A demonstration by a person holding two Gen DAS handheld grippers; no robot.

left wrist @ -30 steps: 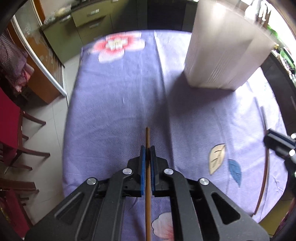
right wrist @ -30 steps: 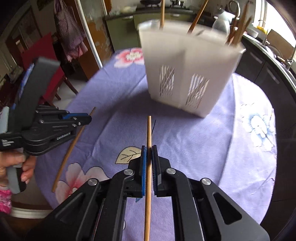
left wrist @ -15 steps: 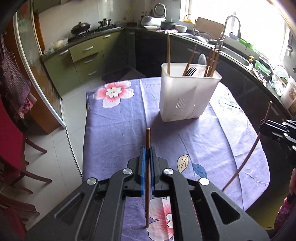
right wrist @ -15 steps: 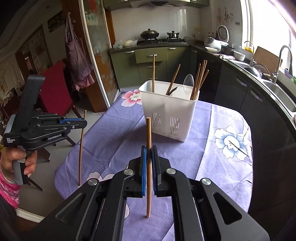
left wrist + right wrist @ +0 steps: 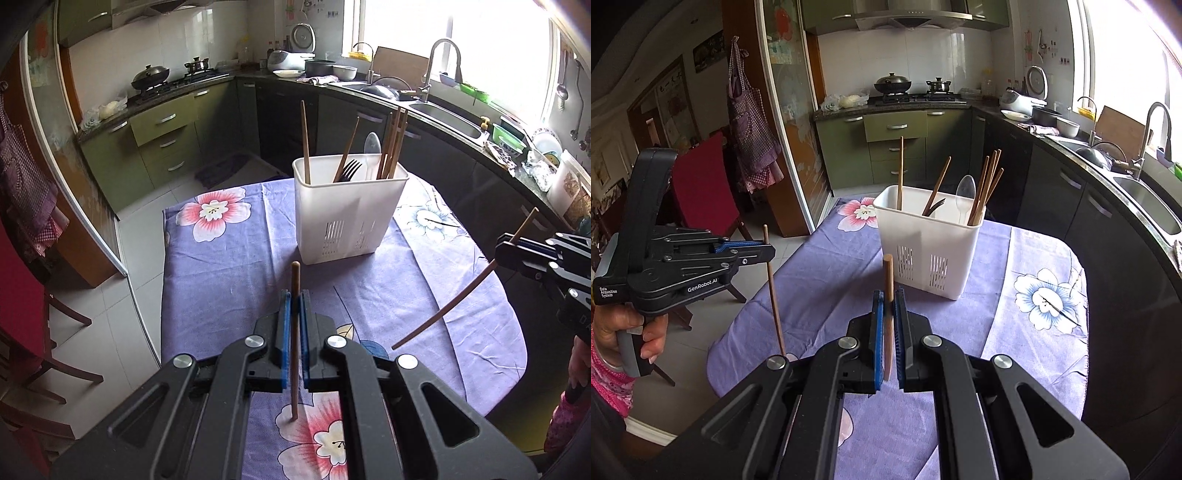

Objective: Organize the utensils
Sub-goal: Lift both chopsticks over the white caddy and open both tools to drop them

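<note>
Our left tool is clenched on one wooden chopstick, and our right tool grips a second chopstick. Both are raised above the table, short of the white utensil holder, where more chopsticks, a fork and a spoon stand.

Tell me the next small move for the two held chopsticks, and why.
Probably carry the left gripper forward until its chopstick hangs over the white holder. Both grippers clamp one chopstick each, well short of the holder, where other chopsticks already stand. The right gripper could follow.
</note>
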